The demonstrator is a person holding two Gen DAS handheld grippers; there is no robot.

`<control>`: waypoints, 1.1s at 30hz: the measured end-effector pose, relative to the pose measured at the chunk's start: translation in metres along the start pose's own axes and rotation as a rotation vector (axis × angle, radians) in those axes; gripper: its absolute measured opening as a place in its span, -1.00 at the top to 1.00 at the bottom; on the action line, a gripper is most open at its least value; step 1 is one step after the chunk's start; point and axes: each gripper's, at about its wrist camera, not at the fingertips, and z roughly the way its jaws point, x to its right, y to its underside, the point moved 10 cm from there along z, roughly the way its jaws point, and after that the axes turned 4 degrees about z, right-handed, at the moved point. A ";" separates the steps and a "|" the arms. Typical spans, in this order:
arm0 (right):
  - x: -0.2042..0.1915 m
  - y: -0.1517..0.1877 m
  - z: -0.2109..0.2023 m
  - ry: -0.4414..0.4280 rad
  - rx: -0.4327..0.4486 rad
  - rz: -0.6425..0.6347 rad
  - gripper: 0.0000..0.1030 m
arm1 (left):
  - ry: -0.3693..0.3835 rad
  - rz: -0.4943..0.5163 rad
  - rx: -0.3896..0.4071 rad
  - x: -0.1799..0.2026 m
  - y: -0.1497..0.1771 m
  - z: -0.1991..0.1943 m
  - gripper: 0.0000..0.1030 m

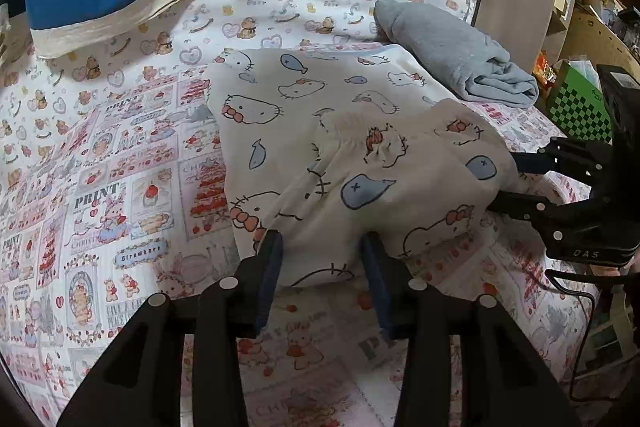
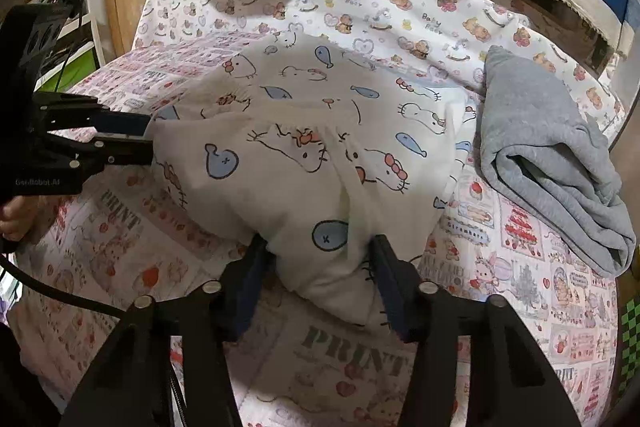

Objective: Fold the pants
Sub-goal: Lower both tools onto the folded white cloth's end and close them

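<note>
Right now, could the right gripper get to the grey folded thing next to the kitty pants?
Probably yes, but not straight away. The right gripper has the pants bunched between its fingers. The grey folded cloth lies just to its right on the bedsheet, with nothing between them.

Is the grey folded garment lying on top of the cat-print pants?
No, the grey garment lies beside the cat-print pants, on the bedsheet.
</note>
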 end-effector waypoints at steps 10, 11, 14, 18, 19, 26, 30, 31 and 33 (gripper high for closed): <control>-0.002 -0.004 -0.001 -0.002 0.017 -0.003 0.56 | 0.033 -0.001 0.001 0.001 0.001 0.000 0.07; -0.001 -0.005 0.000 -0.010 0.018 0.009 0.57 | 0.031 0.001 -0.001 0.002 0.000 0.001 0.07; 0.002 -0.007 0.001 -0.033 0.019 0.048 0.60 | 0.039 0.030 0.001 0.006 -0.001 0.004 0.78; 0.000 -0.009 -0.001 -0.022 0.022 0.046 0.65 | 0.032 0.039 0.000 0.009 -0.002 0.001 0.90; 0.000 -0.009 -0.003 -0.015 0.032 0.048 0.65 | 0.027 0.044 -0.001 0.010 -0.001 -0.001 0.90; -0.024 -0.009 -0.036 -0.068 0.076 0.023 0.71 | 0.022 0.036 0.015 0.008 0.010 -0.040 0.90; -0.040 0.004 -0.053 -0.124 0.057 0.026 0.71 | 0.056 0.019 0.002 0.013 0.025 -0.065 0.90; -0.044 0.008 -0.058 -0.134 0.051 0.025 0.71 | 0.060 0.022 -0.001 0.015 0.029 -0.072 0.90; -0.053 0.017 -0.068 -0.165 0.040 0.025 0.71 | 0.066 0.014 -0.012 0.017 0.036 -0.083 0.89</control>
